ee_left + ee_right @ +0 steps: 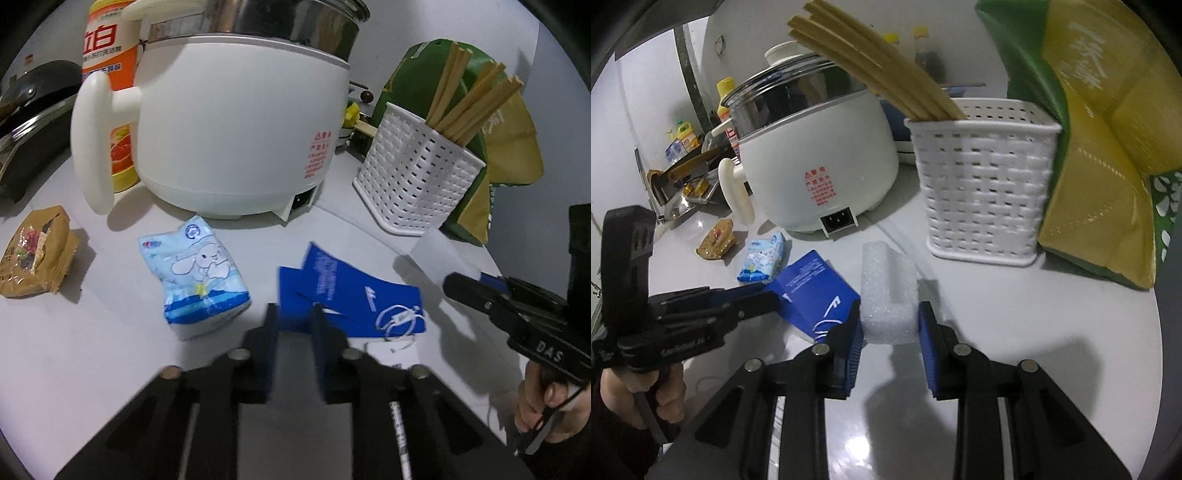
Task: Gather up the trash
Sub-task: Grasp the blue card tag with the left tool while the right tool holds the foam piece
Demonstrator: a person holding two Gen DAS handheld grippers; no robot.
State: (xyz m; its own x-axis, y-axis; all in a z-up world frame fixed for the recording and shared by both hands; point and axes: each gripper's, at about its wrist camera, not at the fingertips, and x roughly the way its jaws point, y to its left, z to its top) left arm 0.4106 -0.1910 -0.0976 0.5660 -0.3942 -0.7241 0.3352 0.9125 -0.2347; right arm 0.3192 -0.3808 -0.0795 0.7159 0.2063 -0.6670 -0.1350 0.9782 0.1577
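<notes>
A flattened blue carton (351, 295) (812, 284) lies on the white counter (92, 350). My left gripper (295, 314) (772, 295) is shut on its near corner, which sits between the blue pads. The right gripper (889, 314) (454, 282) is shut on a white L-shaped foam piece (882, 280) (436, 254), just right of the carton. Left of the carton lies a light blue tissue packet (203, 280) (762, 260). A brown snack wrapper (35, 258) (716, 240) sits further left.
A white electric cooker (236, 122) stands behind the trash, with an orange bottle (107, 55) and a dark pan (33, 99) to its left. To the right are a white basket (417, 181) of chopsticks and a green and yellow bag (509, 147). A hand (546, 406) holds the right gripper.
</notes>
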